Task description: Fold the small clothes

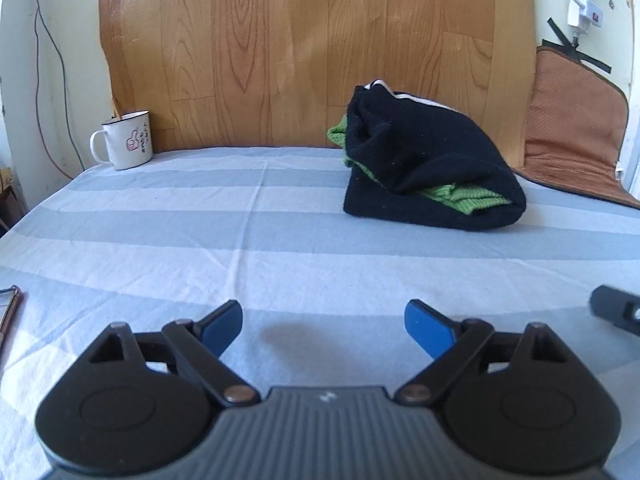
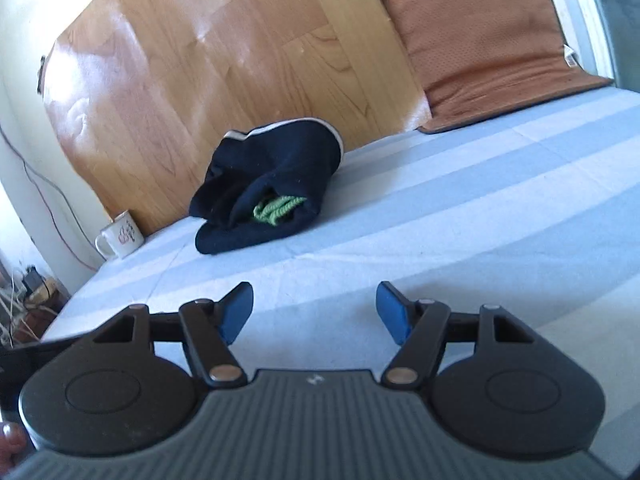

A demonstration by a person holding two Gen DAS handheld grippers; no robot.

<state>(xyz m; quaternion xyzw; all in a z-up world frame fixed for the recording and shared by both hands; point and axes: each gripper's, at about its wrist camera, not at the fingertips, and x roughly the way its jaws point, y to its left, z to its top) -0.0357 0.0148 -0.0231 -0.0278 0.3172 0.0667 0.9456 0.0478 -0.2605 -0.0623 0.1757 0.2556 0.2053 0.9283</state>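
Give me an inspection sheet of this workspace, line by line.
Surface: blue striped sheet, creased.
Job's things: dark garment bundled around a green knit, near the wooden board.
Clutter: white mug at the far left corner; brown mat at the far right; an object's edge at the left border, unclear.
Grippers: left claw open, nothing between the pads; right claw open, likewise.
Cables: thin cord down the left wall; power strip on the right wall.
Surroundings: pale walls.

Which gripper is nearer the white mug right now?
Left. The left gripper has the white mug ahead on its left. The right gripper is further right, and in its view the mug looks smaller and farther off.
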